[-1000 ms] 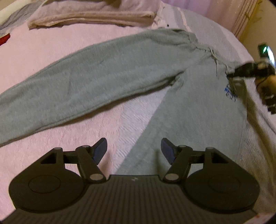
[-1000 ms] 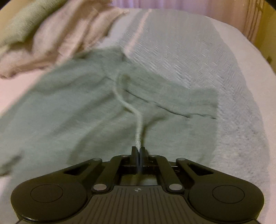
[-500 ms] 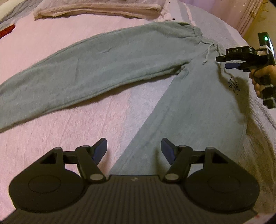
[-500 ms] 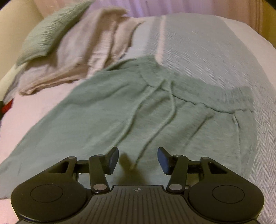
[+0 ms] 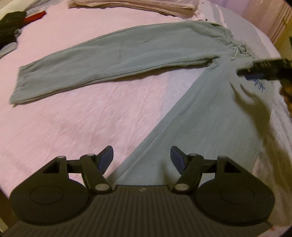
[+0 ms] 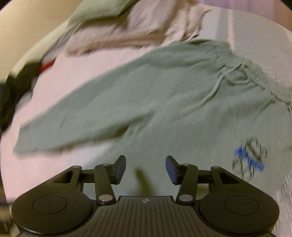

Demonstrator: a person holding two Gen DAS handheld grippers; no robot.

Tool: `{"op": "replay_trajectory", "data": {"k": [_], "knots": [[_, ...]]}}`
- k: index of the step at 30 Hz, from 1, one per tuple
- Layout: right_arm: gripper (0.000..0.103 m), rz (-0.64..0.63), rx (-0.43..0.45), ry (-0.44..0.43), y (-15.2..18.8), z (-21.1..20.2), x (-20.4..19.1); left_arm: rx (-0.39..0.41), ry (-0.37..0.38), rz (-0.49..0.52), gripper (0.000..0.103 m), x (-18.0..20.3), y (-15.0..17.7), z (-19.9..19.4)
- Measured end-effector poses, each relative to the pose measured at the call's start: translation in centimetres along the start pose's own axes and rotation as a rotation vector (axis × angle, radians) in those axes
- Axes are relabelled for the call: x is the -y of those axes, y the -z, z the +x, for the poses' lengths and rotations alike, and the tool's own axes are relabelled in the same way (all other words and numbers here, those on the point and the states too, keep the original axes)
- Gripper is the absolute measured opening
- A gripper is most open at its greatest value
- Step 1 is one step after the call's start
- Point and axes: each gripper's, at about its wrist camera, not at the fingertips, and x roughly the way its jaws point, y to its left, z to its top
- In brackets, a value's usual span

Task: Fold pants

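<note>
1. As I look along them, my left tongs (image 5: 142,157) stand released and empty over one leg of the pants (image 5: 127,56).
2. My right tongs (image 6: 145,168) have just been opening; nothing lies between them.
3. The soft grey-green pants lie spread in a V on the pink bed (image 5: 82,118).

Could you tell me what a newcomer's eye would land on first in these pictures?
Most striking are the grey-green pants, spread in a wide V across the pink bedspread. Next comes the blue print on the leg nearest the right tongs, then the folded beige cloth at the bed's far edge.
</note>
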Motion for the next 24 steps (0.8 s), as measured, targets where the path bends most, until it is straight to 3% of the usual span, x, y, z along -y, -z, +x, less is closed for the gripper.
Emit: {"op": "replay_trajectory", "data": {"k": [5, 9, 24], "knots": [[0.052, -0.126, -0.058, -0.001, 5.9, -3.3, -4.2, -0.007, -0.015, -0.001, 0.065, -0.9, 2.6, -2.8], [0.053, -0.131, -0.070, 0.014, 9.5, -6.0, -6.8, -0.012, -0.003, -0.006, 0.065, -1.9, 4.7, -5.0], [0.055, -0.113, -0.038, 0.079, 14.7, -13.0, -13.1, 0.021, 0.022, -0.034, 0.068, -5.3, 11.4, -11.3]]}}
